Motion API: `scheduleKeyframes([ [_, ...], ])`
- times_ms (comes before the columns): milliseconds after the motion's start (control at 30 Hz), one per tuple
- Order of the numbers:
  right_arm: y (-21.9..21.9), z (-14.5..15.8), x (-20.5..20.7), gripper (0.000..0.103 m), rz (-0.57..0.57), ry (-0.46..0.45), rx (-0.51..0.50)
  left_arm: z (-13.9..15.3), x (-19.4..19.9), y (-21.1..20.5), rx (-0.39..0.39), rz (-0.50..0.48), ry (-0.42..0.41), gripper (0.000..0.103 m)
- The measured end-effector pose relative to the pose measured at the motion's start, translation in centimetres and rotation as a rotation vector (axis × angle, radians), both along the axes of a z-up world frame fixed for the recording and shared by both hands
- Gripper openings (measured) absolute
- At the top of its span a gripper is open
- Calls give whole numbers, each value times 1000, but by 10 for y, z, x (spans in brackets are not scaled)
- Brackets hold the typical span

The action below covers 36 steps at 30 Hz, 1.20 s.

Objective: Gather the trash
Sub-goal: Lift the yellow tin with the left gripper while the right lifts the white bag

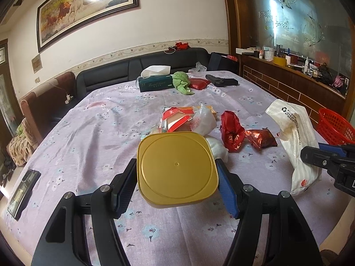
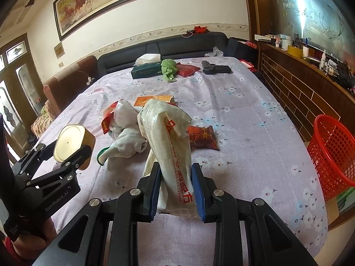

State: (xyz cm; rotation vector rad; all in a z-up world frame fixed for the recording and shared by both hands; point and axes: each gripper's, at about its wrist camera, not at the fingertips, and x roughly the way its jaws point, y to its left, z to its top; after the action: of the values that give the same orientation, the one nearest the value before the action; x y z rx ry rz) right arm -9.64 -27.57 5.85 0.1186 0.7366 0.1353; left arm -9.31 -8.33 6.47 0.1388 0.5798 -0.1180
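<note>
Floral table is messy with wrappers. My left gripper clamps the gold tub, my right gripper pinches the white bag. I'd keep both squeezes firm and carry them over the red basket at the right edge before letting go.
</note>
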Motion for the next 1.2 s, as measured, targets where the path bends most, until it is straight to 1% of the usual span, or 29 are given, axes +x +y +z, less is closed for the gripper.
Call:
scheduleKeyframes([
  [500, 4, 7, -8, 30, 5, -18, -2, 6, -9, 0, 15, -1, -18, 67],
  [633, 5, 6, -6, 30, 5, -14, 0, 4, -7, -1, 27, 4, -15, 67],
  [800, 6, 3, -2, 30, 8, -5, -3, 2, -4, 1, 21, 1, -2, 67],
  [1200, 7, -5, 8, 30, -15, 11, -43, -3, 10, 0, 14, -9, 21, 67],
])
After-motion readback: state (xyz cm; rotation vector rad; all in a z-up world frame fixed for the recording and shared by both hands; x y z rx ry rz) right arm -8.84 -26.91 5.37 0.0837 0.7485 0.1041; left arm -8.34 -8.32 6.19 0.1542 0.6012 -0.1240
